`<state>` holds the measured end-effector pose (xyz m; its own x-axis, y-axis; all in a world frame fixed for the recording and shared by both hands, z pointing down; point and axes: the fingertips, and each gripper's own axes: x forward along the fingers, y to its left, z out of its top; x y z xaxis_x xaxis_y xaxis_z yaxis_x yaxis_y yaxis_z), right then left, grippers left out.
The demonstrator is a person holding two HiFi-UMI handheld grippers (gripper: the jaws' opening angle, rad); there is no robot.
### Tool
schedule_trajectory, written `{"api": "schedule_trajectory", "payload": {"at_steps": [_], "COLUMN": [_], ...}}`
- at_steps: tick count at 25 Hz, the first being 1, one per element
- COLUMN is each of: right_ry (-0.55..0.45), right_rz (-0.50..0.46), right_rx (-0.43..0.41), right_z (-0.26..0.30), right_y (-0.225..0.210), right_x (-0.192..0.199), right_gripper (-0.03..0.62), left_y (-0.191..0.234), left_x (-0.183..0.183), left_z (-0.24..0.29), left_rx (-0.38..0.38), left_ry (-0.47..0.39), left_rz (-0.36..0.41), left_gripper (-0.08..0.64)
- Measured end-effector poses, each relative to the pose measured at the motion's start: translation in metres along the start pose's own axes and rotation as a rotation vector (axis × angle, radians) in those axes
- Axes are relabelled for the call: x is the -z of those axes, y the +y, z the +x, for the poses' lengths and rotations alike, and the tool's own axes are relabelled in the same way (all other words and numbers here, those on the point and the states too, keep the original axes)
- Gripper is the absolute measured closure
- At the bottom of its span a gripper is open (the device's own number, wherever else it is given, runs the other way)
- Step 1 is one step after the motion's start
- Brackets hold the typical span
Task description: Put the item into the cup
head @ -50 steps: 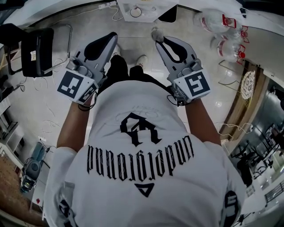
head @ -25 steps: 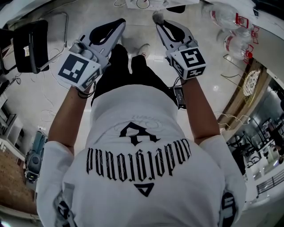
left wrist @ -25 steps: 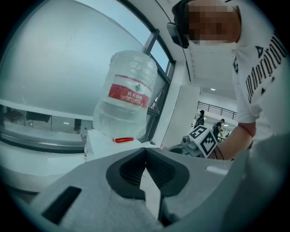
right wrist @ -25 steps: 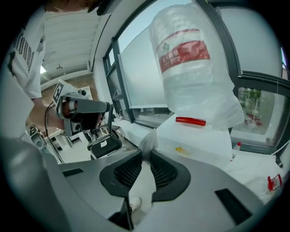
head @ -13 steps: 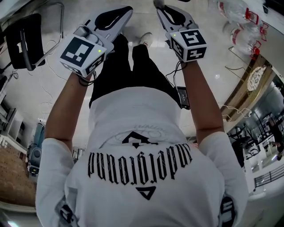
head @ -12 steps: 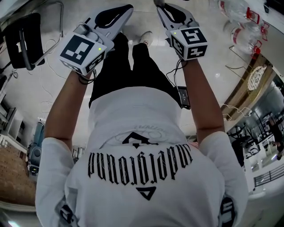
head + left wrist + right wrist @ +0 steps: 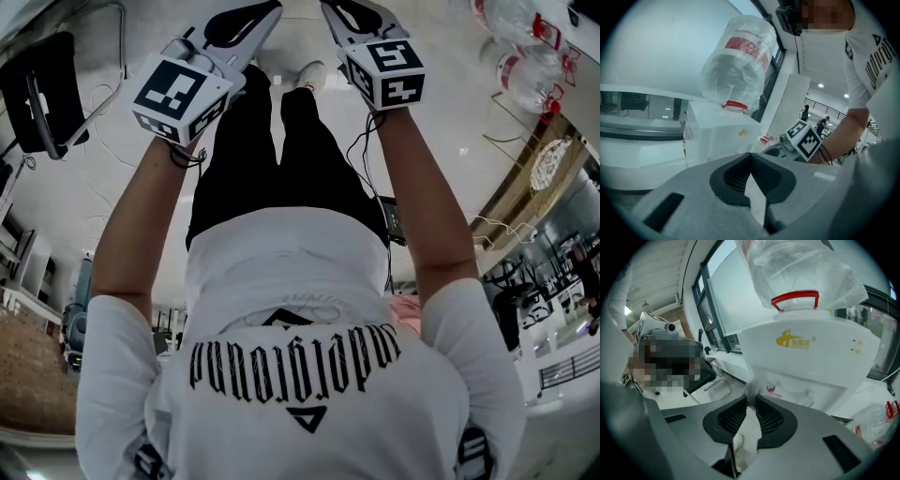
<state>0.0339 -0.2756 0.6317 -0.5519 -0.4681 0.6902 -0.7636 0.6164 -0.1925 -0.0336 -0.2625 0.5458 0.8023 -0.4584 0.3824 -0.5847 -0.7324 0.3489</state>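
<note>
The person is standing on a pale floor (image 7: 84, 187) and holding both grippers raised and forward, side by side. The left gripper (image 7: 750, 153) is pointing at a white water dispenser (image 7: 717, 133), which is carrying an upturned bottle (image 7: 736, 65) wrapped in clear plastic. Its 2 fingers are clenched tip to tip with nothing between them. The right gripper (image 7: 751, 397) is facing the same dispenser from closer in, and its fingers are pinching a small pale grey item (image 7: 751, 386) right at their tips. The item is hanging in the air in front of the dispenser's recess. It looks like a crumpled scrap, though the view is too soft to say for sure. In the head view, 2 spare bottles (image 7: 525, 66) are lying on the floor off to the person's right.
</note>
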Motion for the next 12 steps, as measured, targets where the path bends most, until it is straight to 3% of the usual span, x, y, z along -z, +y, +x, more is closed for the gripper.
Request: {"api": "schedule_trajectory", "payload": {"at_steps": [12], "right_ry": [0.034], "right_rz": [0.026], "right_rx": [0.032], "right_z": [0.054], "right_y": [-0.024], "right_x": [0.044], "right_gripper": [0.528], "left_y": [0.033], "left_x": [0.057], "left_z": [0.040], "left_rx": [0.001], "left_ry": [0.055], "left_rz": [0.033], "left_gripper": [0.545]}}
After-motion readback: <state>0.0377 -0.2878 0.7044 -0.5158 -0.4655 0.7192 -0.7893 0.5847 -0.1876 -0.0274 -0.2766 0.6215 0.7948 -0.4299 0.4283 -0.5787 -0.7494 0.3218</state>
